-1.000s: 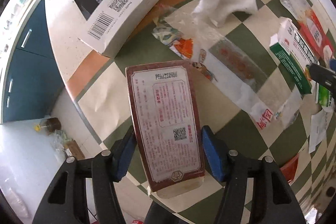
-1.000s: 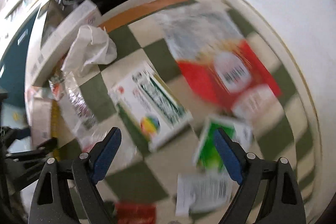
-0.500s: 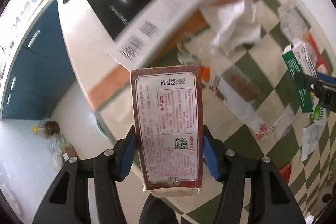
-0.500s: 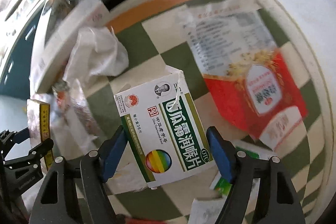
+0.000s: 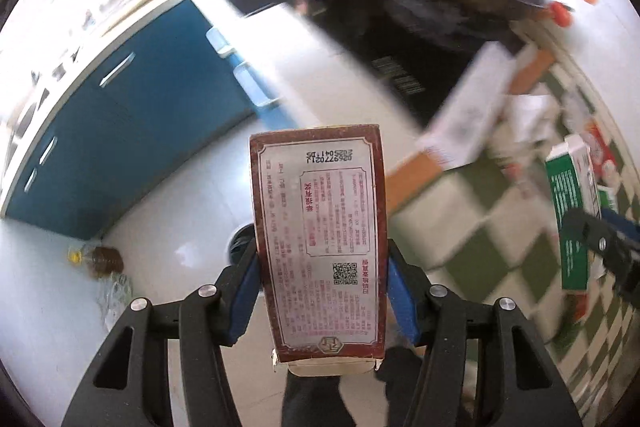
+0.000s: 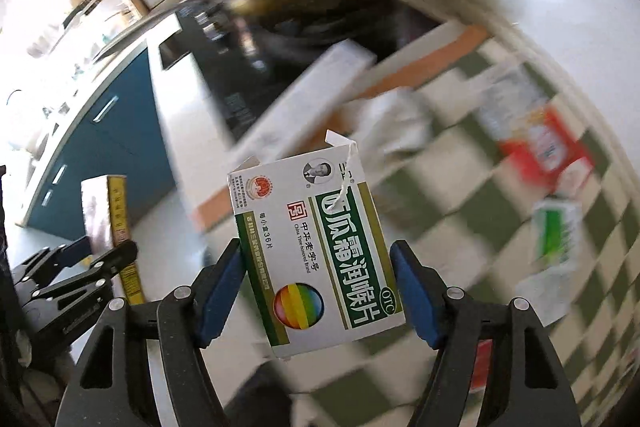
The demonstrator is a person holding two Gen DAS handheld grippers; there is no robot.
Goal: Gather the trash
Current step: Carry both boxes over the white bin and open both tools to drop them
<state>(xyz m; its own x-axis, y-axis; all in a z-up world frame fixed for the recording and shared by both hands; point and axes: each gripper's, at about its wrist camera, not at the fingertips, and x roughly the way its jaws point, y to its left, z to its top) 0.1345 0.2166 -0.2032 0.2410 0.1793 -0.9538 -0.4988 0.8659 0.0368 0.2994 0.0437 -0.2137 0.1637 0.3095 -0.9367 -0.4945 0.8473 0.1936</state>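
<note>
You've got a box in each hand: left gripper [image 5: 322, 291] is clamped on the brown carton [image 5: 320, 243], and the right gripper [image 6: 318, 297] pinches the green-and-white medicine box [image 6: 316, 247] by its sides, both lifted off the counter [image 6: 452, 187]. The medicine box sits tilted with its flap torn open (thin card), so it could twist out if you swing fast. Plenty of wrappers are left on the checkered cloth [image 6: 520, 307]; blue cabinets [image 5: 120, 131] and pale floor [image 5: 180, 227] lie beyond.

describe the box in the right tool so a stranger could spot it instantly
Start from the green-checked tablecloth strewn with wrappers; above its near edge the right tool clamps a white carton between blue pads. A green band of large white Chinese characters, a rainbow ball and a torn-open top distinguish it from the maroon-bordered box in the left tool.
</note>
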